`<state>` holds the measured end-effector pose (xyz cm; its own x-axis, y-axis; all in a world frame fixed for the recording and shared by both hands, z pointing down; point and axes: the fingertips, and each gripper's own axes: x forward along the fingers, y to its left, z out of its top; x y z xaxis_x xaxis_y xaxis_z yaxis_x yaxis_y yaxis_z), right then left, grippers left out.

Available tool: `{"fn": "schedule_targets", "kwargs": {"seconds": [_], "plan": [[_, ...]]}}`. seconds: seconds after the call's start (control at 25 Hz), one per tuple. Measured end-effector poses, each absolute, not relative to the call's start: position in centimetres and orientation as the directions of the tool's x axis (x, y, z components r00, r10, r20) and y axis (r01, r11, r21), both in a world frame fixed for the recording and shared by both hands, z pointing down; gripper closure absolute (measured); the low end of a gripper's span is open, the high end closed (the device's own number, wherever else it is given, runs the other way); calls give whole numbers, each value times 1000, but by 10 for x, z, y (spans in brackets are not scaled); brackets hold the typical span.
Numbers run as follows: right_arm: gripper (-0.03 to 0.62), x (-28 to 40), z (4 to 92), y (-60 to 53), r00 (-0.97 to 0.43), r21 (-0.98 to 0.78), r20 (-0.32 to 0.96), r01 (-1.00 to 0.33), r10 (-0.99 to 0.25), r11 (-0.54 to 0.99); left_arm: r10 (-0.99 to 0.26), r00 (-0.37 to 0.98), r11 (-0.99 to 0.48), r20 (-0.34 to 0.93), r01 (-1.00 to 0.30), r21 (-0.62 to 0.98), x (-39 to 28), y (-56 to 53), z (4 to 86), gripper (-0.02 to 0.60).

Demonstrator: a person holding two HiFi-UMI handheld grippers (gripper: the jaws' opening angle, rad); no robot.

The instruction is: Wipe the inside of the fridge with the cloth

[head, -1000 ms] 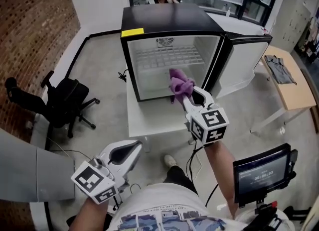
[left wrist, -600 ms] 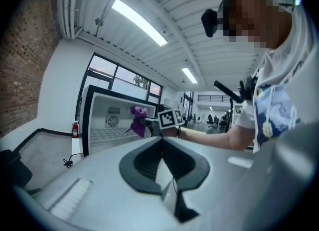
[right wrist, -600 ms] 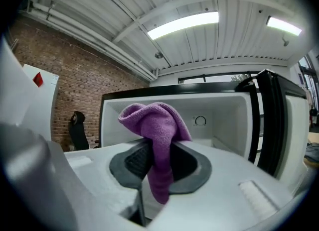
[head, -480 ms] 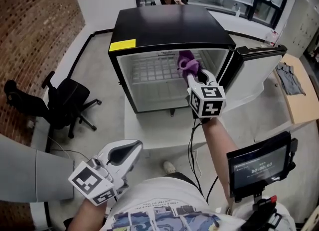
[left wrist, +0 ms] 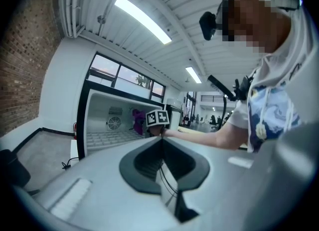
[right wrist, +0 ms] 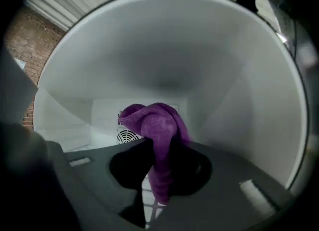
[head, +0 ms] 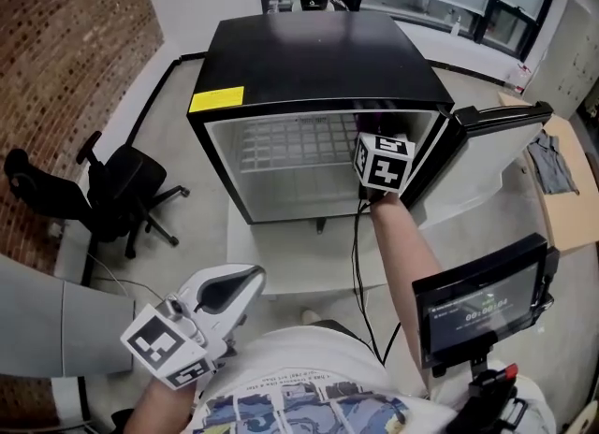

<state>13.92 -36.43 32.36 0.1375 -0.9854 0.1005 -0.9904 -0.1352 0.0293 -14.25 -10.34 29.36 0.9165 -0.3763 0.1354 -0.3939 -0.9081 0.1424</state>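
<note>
Head view: a small black-cased fridge (head: 309, 49) with a white interior stood on a low white desk (head: 290, 259). Its door (head: 487, 151) was swung open to the right. The right gripper (head: 379, 147) reached into the upper right of the compartment, over the white wire shelf (head: 290, 147). The left gripper (head: 241, 284) hung low by the person's body, well apart from the fridge. A black office chair (head: 117, 194) stood at the left, near the brick wall (head: 65, 49).

Left gripper view: fingers (left wrist: 144, 161) pressed together, nothing between them. A purple terry cloth (left wrist: 137, 120) showed inside the fridge, just beyond the right gripper's marker cube.

Right gripper view: fingers (right wrist: 124, 168) clamped on the cloth, which bunched above them and hung down between them. White fridge walls lay all round. A round fan grille (right wrist: 127, 136) sat on the back wall behind the cloth. Whether the cloth touched a wall could not be determined.
</note>
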Motion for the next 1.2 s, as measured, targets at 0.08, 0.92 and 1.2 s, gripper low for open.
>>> {"fn": "schedule_targets", "kwargs": {"seconds": [0.08, 0.92, 1.2], "plan": [[516, 146, 329, -375, 154, 24, 111, -988, -982, -153, -381, 914, -906, 137, -399, 139, -141, -107, 294, 575], [516, 66, 336, -433, -56, -30, 174, -998, -983, 51, -424, 896, -888, 129, -439, 133, -153, -116, 288, 575], [516, 10, 341, -444, -158, -27, 191, -987, -969, 156, -430, 892, -883, 142, -448, 141, -162, -112, 289, 575]]}}
